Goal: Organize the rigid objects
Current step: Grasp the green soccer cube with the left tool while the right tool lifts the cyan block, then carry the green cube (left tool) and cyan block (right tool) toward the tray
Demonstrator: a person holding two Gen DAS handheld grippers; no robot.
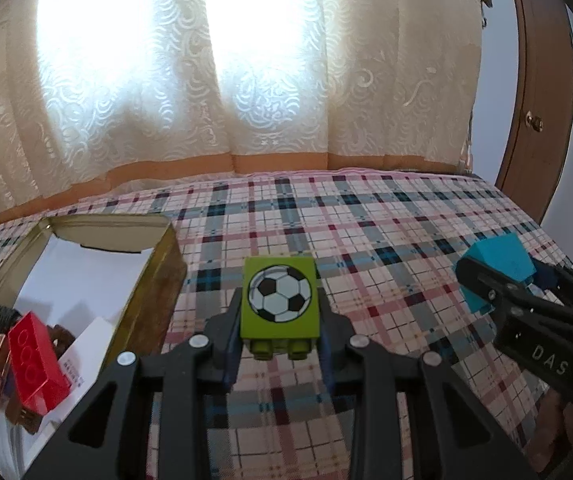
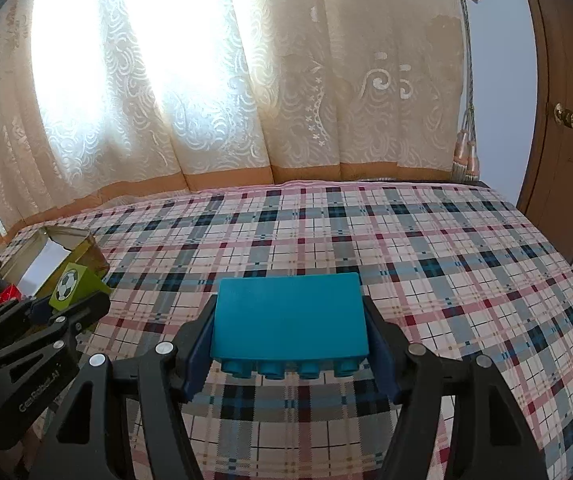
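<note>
two blocks being held over the plaid cloth

while both blocks are being gripped clear of the plaid cloth [image 2: 446,248], the green block [image 1: 280,300] with its football print is being clamped by the left gripper [image 1: 280,344], studs pointing back toward the camera. the blue block [image 2: 290,320] is being squeezed between the pads of the right gripper [image 2: 290,360], studs likewise facing back. an open tin box [image 1: 166,264] is being kept at the left, just beside the green block; a red block [image 1: 36,360] is lying inside it, along with what may be brown pieces, though these are being shown too dimly to name. a pale curtain [image 1: 246,80] is hanging behind.
</note>
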